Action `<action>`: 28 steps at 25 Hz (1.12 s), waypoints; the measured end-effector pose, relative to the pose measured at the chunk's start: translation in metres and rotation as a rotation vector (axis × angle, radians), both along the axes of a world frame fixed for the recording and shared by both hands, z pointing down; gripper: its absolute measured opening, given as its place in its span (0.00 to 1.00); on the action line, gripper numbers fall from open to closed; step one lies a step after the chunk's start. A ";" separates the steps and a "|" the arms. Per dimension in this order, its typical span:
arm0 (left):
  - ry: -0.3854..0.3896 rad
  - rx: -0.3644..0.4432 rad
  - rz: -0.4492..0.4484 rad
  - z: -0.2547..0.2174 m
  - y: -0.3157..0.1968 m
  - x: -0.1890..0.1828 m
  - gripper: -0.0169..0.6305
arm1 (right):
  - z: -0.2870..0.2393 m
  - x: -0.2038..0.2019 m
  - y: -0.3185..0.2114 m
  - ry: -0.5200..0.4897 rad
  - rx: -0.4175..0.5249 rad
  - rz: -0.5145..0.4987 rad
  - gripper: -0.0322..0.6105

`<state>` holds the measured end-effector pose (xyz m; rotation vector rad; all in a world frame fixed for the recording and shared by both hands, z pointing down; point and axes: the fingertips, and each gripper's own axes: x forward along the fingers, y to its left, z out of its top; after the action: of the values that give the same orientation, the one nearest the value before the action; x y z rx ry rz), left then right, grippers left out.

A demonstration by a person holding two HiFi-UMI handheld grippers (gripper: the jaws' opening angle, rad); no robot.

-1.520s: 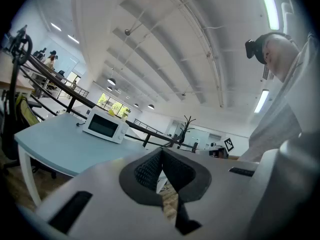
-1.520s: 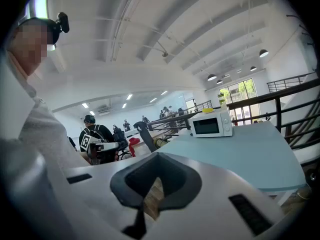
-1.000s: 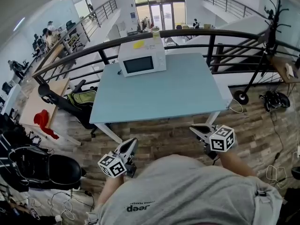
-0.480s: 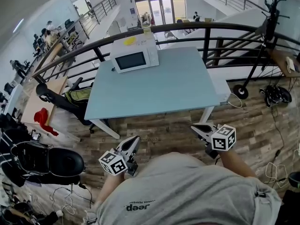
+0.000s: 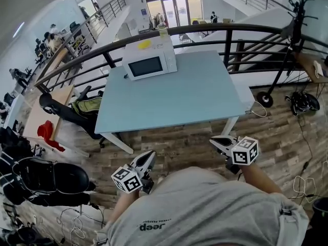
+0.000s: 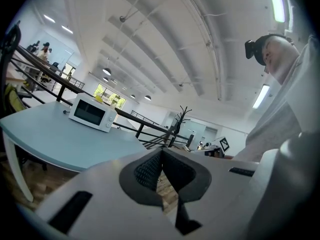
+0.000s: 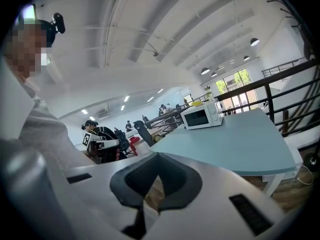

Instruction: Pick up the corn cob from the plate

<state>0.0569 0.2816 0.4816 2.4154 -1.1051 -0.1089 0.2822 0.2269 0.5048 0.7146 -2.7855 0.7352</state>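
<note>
No corn cob and no plate shows in any view. The pale blue table [image 5: 195, 96] carries only a white microwave [image 5: 150, 63] at its far left corner. My left gripper [image 5: 149, 156] hangs shut and empty in front of the person's grey shirt, short of the table's near edge. My right gripper [image 5: 213, 140] is also shut and empty, near the table's right front leg. In the left gripper view the gripper [image 6: 161, 152] has its pads pressed together, with the microwave [image 6: 92, 113] far ahead. In the right gripper view the gripper [image 7: 154, 158] is shut, facing the table [image 7: 240, 139].
A black railing [image 5: 230, 31] runs behind the table. A black office chair [image 5: 64, 108] with a green bag stands left of it. A coat stand [image 5: 294, 29] and cables stand on the wooden floor at the right. Dark bags [image 5: 48, 178] lie at the left.
Both grippers have sunk a little and drifted slightly toward the table. Their jaws stay shut. The head view has shifted a bit.
</note>
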 end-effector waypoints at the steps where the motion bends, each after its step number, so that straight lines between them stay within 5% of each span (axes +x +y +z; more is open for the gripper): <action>1: 0.006 0.004 0.009 0.001 -0.004 -0.007 0.05 | -0.001 -0.008 -0.002 0.009 0.008 0.003 0.07; 18: 0.066 0.044 0.074 -0.006 -0.080 -0.218 0.05 | -0.031 -0.217 -0.058 0.084 0.067 0.058 0.07; 24: -0.118 -0.040 0.162 0.026 -0.066 -0.286 0.05 | -0.035 -0.263 -0.079 0.128 0.065 0.053 0.07; 28: -0.122 -0.073 0.141 0.039 -0.072 -0.319 0.05 | -0.032 -0.290 -0.095 0.133 0.047 0.051 0.07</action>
<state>-0.2619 0.2101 0.5206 2.4521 -0.9692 0.1246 -0.0082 0.1324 0.4724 0.8139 -2.6816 0.6095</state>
